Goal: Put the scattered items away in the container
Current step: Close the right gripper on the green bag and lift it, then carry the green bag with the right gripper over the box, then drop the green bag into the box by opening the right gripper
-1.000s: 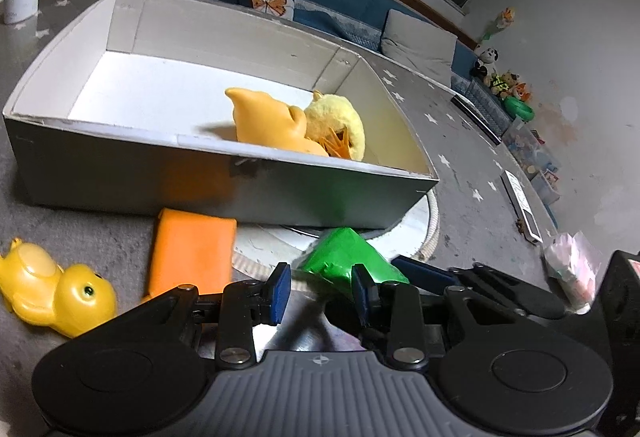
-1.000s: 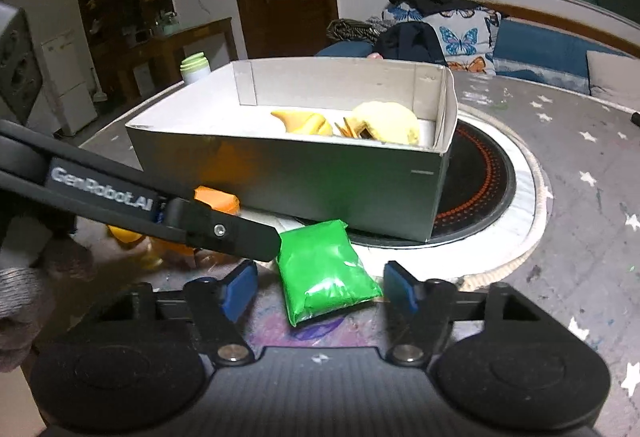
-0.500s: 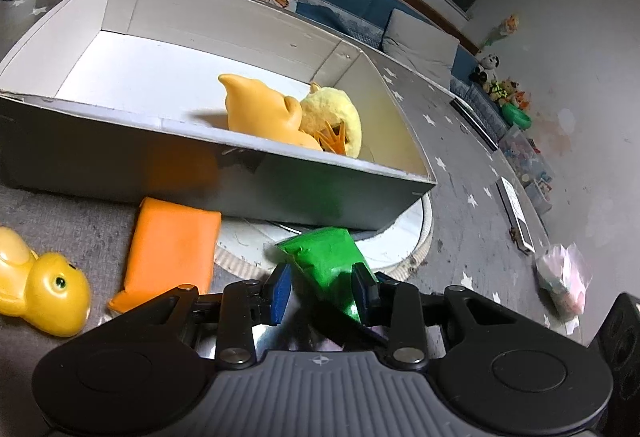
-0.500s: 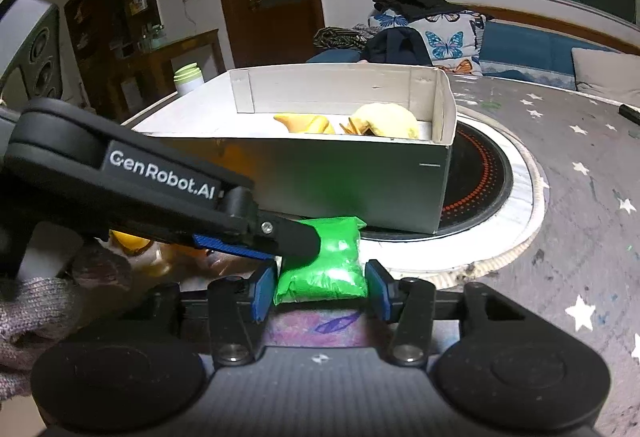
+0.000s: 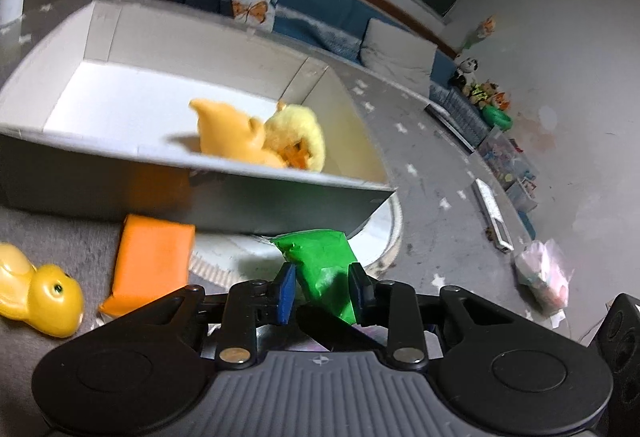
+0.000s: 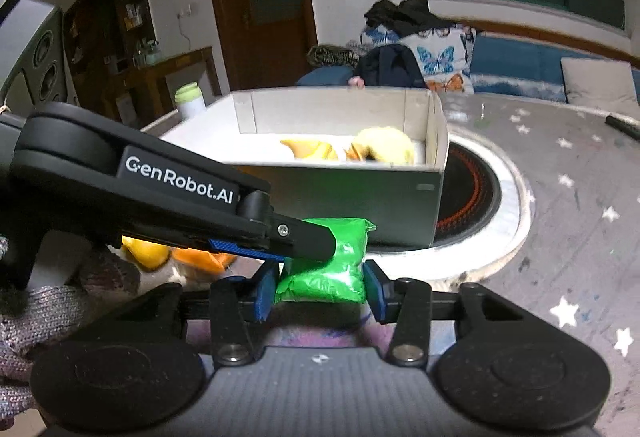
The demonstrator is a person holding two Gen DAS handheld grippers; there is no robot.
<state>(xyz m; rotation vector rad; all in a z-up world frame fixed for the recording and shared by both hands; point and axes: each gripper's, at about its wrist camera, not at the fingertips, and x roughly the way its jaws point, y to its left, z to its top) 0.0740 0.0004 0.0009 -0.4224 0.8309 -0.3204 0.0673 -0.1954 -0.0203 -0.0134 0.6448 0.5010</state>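
At the far left of the left wrist view a yellow duck toy lies on the grey star-patterned table, and just right of it an orange packet lies flat in front of the white cardboard box. Inside the box, toward its right end, an orange toy rests against a fluffy yellow chick. Right of the orange packet, the left hand-held gripper has its blue-padded fingers narrowed on either side of a green packet, which sits just in front of the box's near right corner; whether the pads actually press it cannot be told. In the right wrist view the right hand-held gripper is closed on the same green packet, pads touching both its sides, while the left one's finger crosses over the packet's upper left. Further right, a pink and white bag lies on the table, well apart from the box
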